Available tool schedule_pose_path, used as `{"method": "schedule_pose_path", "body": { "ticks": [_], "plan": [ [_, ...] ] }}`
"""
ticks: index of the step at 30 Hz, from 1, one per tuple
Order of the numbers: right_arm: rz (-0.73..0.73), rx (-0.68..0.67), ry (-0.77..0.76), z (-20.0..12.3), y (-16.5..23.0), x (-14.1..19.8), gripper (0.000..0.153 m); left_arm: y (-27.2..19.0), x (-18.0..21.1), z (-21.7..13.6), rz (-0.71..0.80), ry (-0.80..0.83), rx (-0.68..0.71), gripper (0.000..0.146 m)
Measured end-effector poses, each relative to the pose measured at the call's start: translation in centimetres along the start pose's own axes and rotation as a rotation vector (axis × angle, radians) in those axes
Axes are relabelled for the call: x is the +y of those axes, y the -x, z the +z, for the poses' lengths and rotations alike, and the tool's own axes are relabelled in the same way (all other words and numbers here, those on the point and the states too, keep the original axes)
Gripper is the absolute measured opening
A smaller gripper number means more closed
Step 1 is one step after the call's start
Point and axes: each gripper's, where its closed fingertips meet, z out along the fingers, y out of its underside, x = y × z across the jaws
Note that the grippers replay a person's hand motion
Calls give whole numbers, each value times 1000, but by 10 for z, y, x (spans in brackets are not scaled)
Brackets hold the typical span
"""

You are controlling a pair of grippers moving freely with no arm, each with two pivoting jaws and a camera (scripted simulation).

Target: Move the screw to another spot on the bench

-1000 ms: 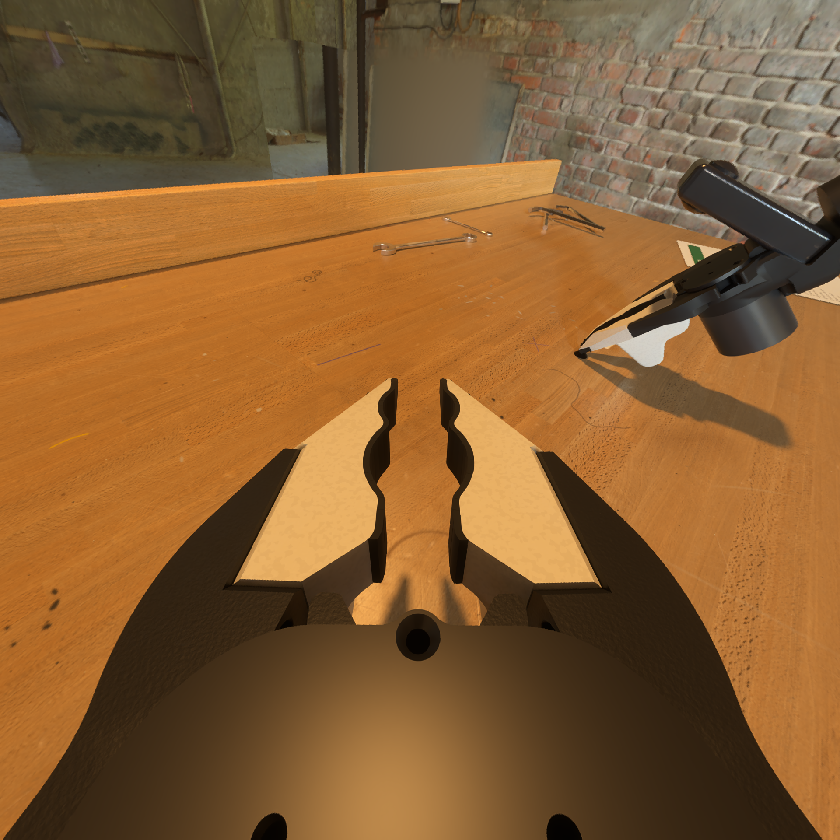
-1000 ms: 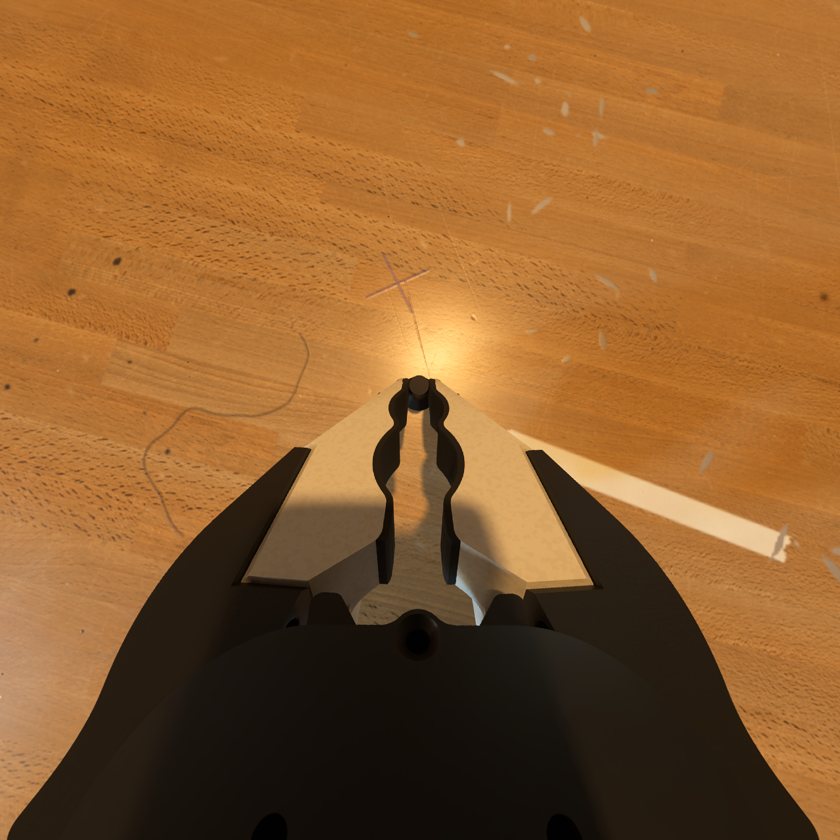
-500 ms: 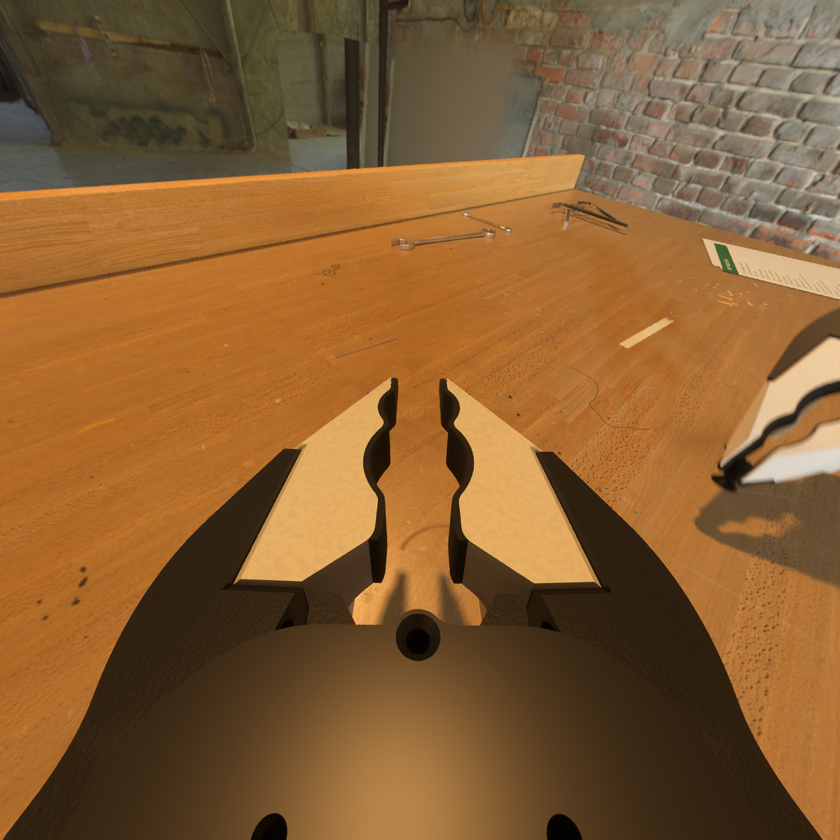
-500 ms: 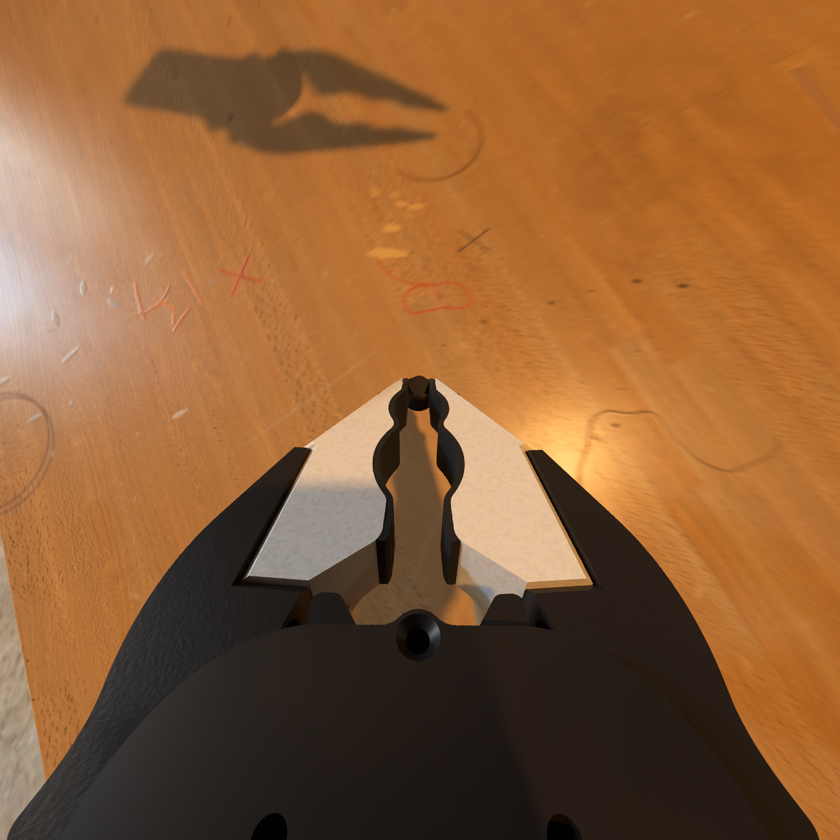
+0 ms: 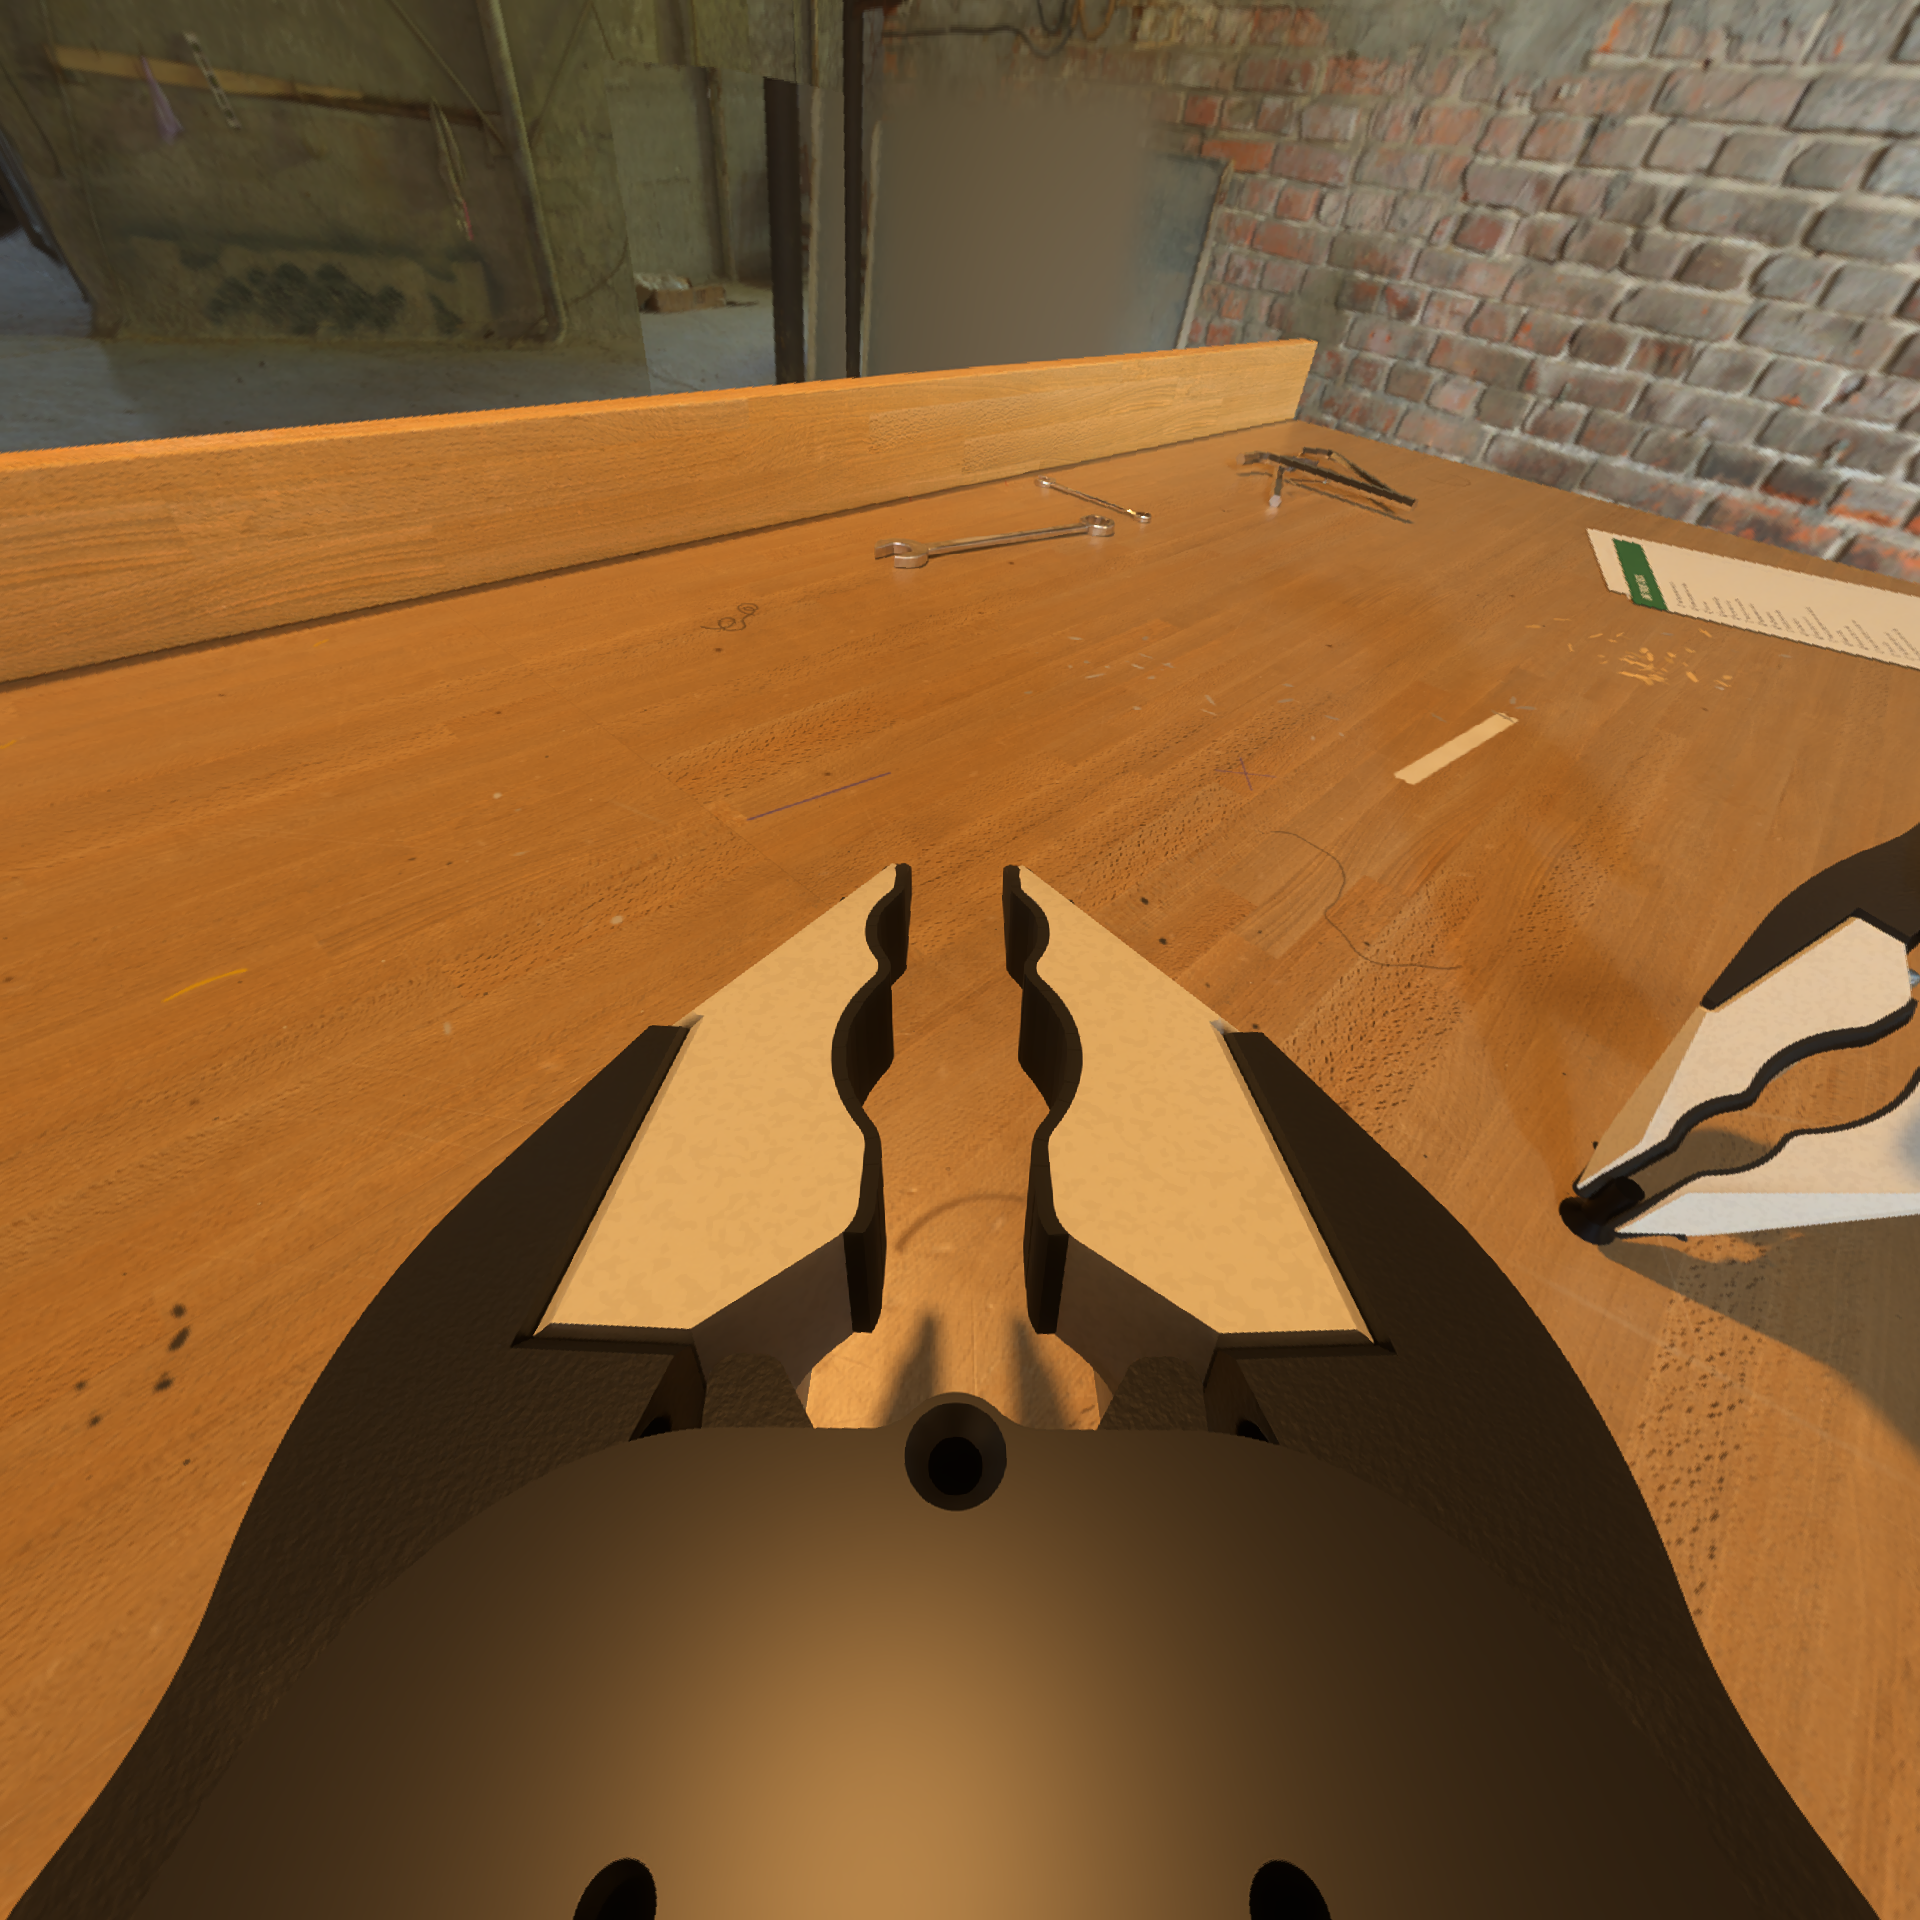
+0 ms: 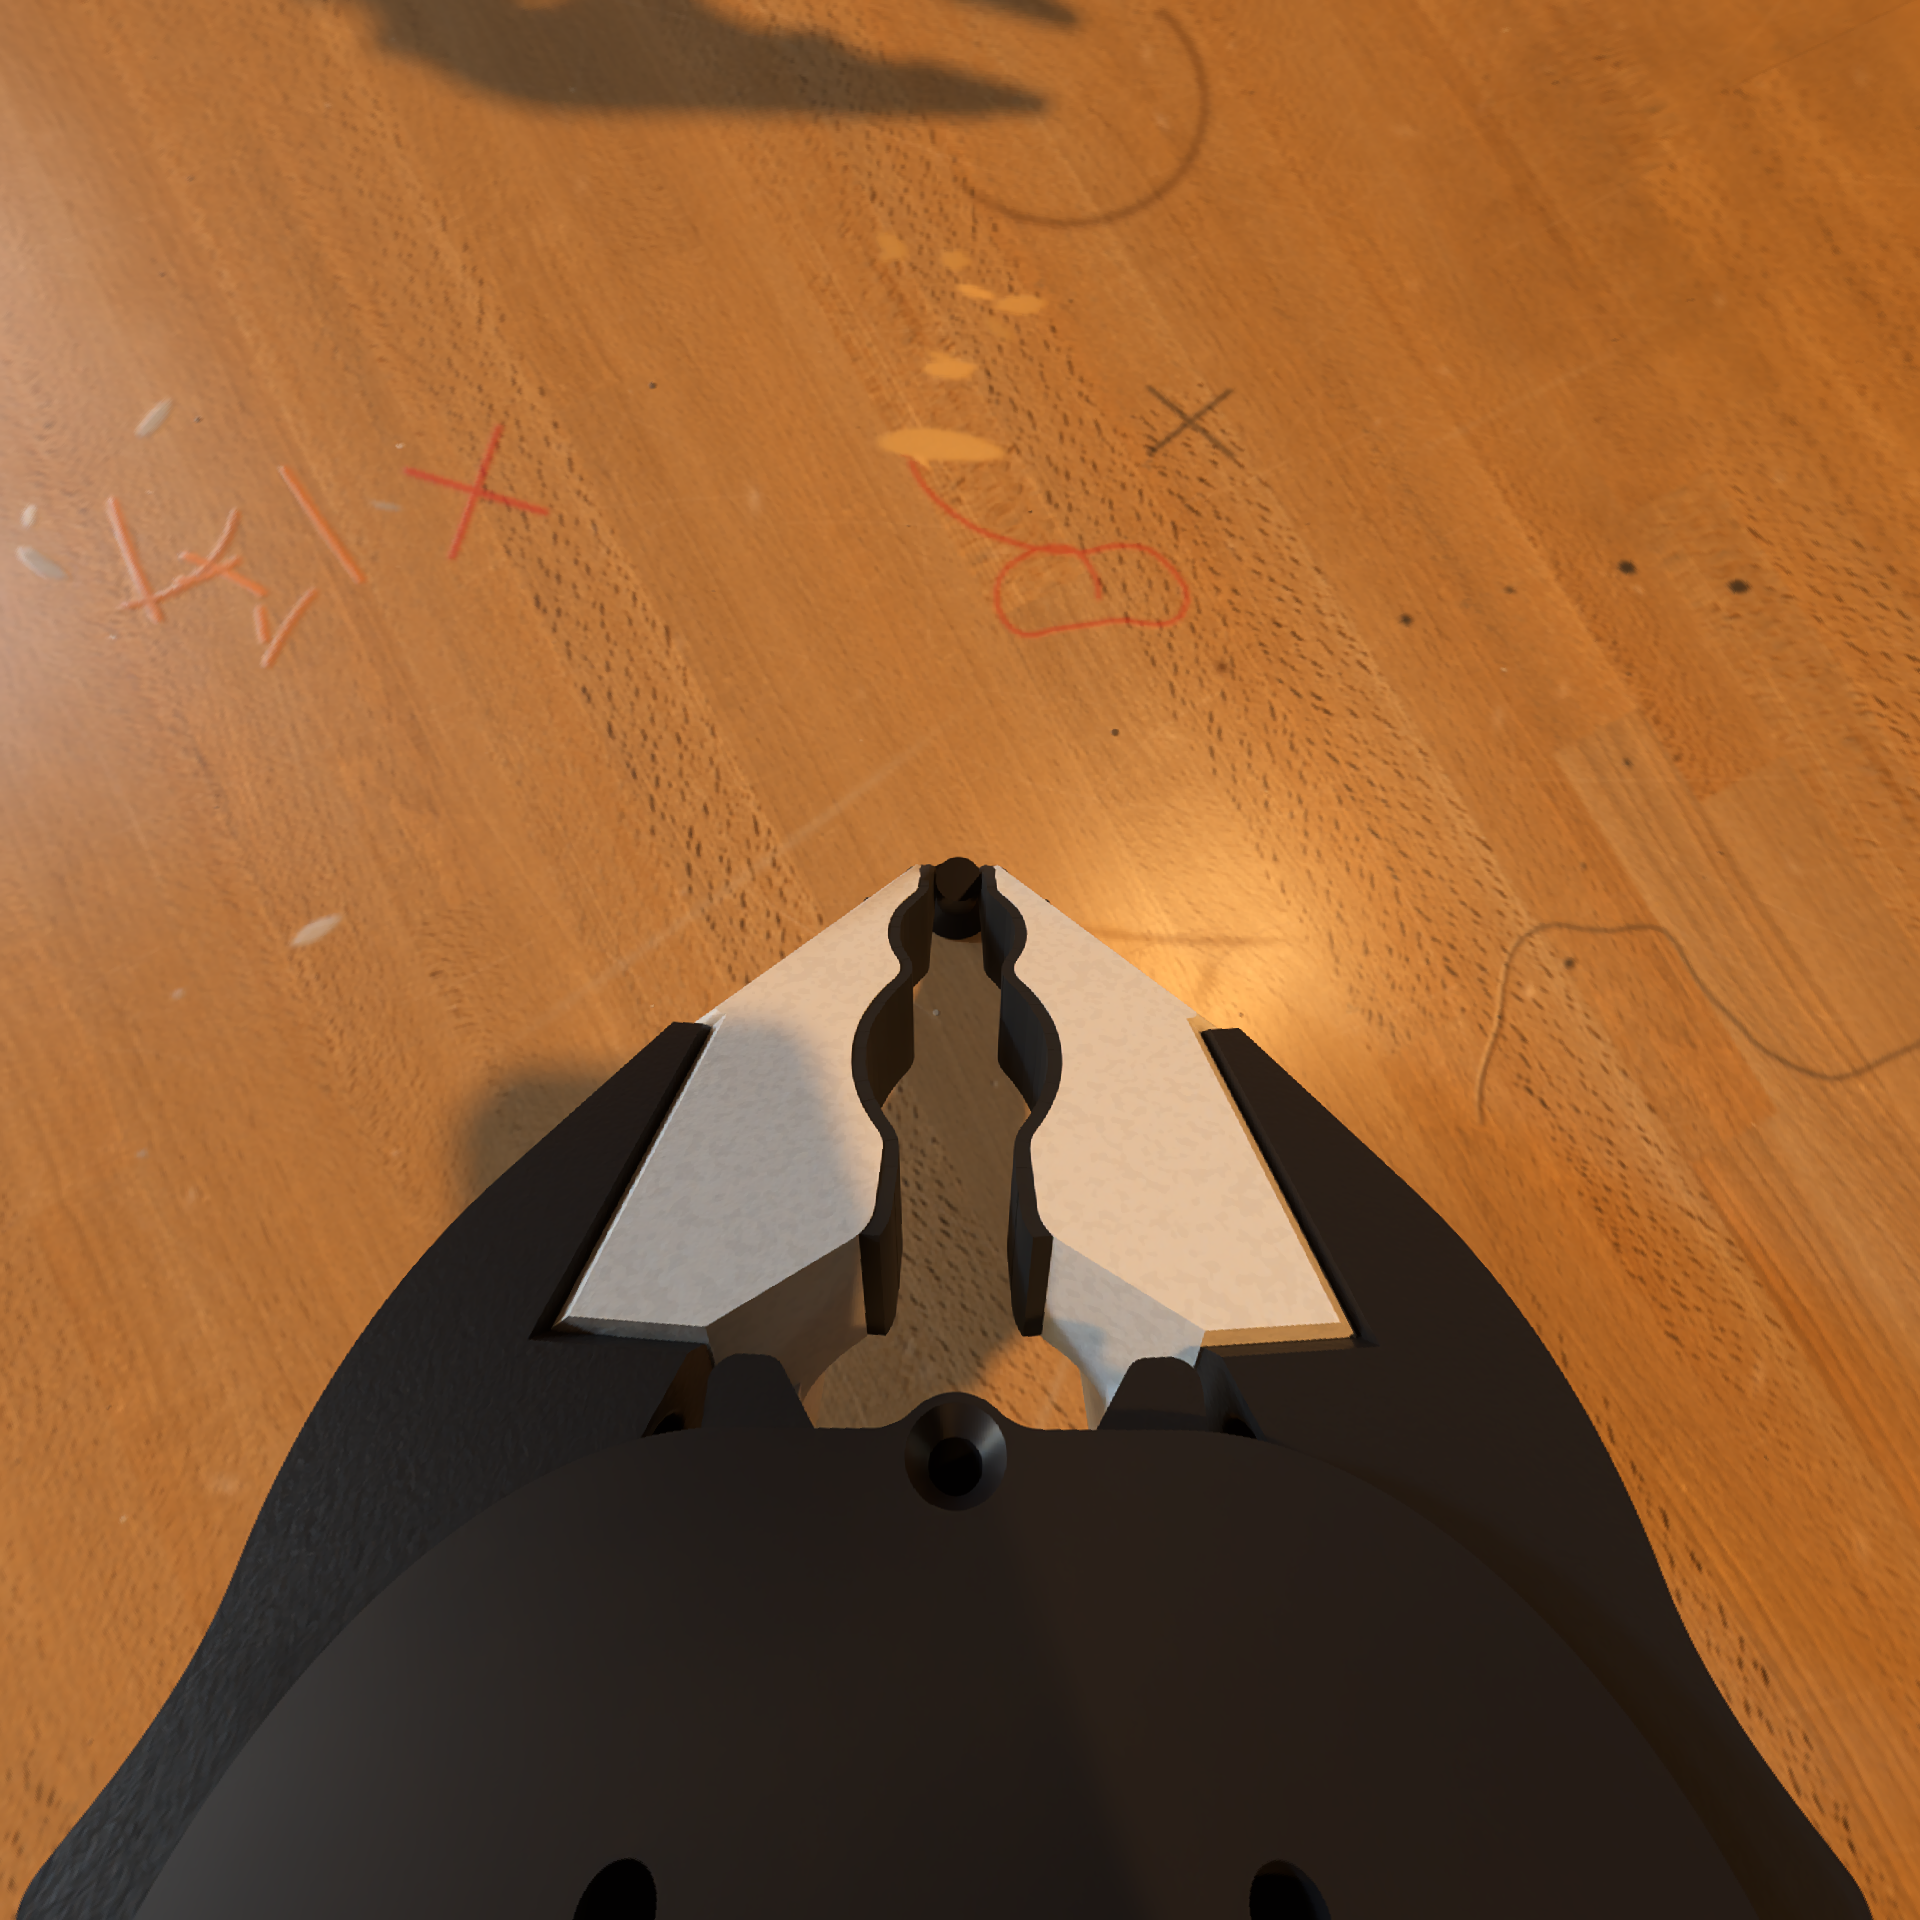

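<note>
Open wood stretches ahead of the left gripper [image 5: 954,883] on the bench [image 5: 520,883], its parted fingers hovering over bare boards as far as the raised back board [image 5: 623,488]. Two wrenches [image 5: 992,540] and a bundle of dark rods [image 5: 1330,483] lie well apart near that board, a printed sheet [image 5: 1766,613] at far right. The right gripper [image 5: 1605,1210], nipping the screw [image 6: 956,894], blocks the right flank; ahead of it, only flat marks and chips.
</note>
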Motion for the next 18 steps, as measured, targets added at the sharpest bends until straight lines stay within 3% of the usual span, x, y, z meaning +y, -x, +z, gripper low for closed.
{"method": "schedule_pose_path", "body": {
  "ticks": [1,4,5,11,15,18],
  "plan": [
    [3,15,-5,0,-2,0,8,-1,0,0,3,0,1,17],
    [27,62,-44,-12,-11,-1,35,-2,-1,0,16,0,1,17],
    [41,98,-66,-21,-18,-1,38,-3,-1,0,19,1,1,18],
    [248,388,-120,-85,-100,41,39,-3,1,0,16,5,4,18],
    [411,432,-153,-107,-136,70,43,-1,4,1,31,17,-8,18],
    [456,483,-141,-117,-147,87,42,2,5,2,32,21,-16,18]
  ]
}}
